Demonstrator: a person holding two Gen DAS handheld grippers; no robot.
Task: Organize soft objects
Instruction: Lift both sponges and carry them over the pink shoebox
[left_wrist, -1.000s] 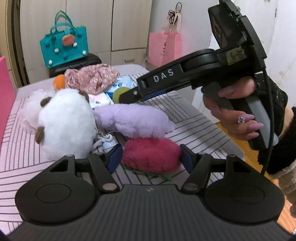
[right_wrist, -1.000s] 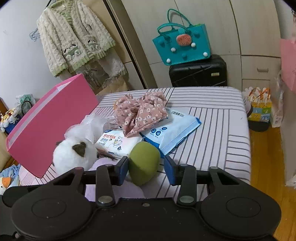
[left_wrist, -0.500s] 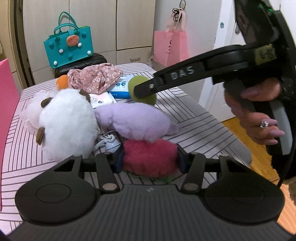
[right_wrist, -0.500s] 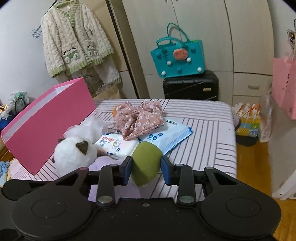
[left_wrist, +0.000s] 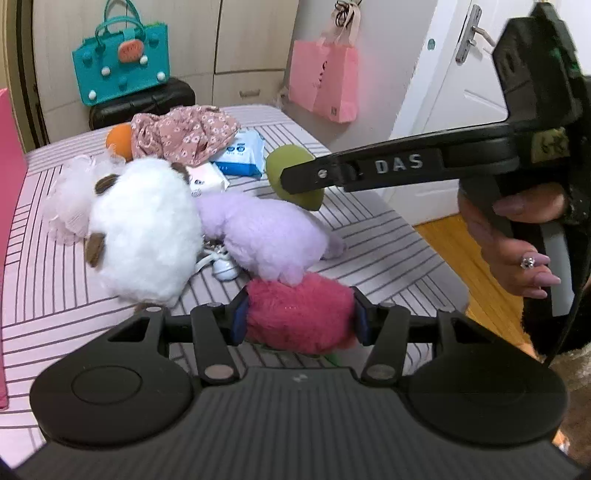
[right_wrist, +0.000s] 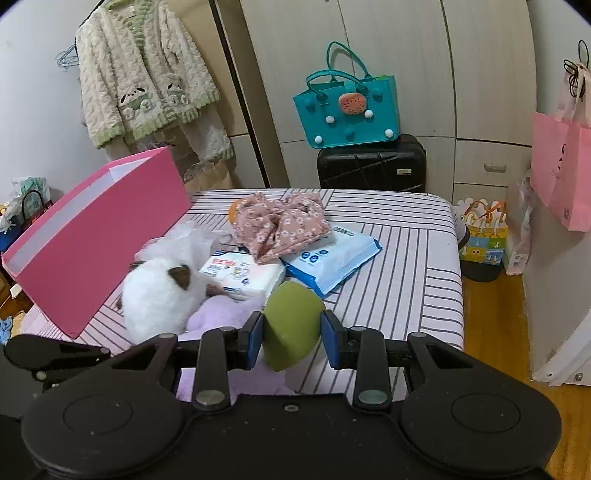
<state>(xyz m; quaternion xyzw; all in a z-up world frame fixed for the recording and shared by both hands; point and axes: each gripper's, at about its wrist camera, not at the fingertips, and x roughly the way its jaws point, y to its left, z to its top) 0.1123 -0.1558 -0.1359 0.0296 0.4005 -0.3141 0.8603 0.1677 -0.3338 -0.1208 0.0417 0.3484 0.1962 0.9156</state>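
Observation:
My left gripper (left_wrist: 299, 321) is shut on a fuzzy red plush (left_wrist: 301, 319), its blue pads pressing both sides. A lilac plush (left_wrist: 266, 236) lies just beyond it, touching the red one, with a white fluffy plush (left_wrist: 144, 232) to its left. My right gripper (right_wrist: 291, 338) is shut on a green egg-shaped sponge (right_wrist: 291, 334), lifted above the table; in the left wrist view that sponge (left_wrist: 286, 162) hangs over the lilac plush (right_wrist: 221, 314). The white plush (right_wrist: 160, 295) lies beside a pink box (right_wrist: 92, 243).
On the striped table (right_wrist: 413, 280) lie a floral pink cloth (right_wrist: 282, 223), two wipe packs (right_wrist: 332, 258), an orange ball (left_wrist: 118, 139) and white tulle (left_wrist: 68, 206). A teal bag (right_wrist: 349, 110) stands on a black suitcase behind. A pink paper bag (left_wrist: 327, 85) hangs by the door.
The left jaws closed onto the red plush. The right gripper tightened on the green sponge and lifted it up off the table.

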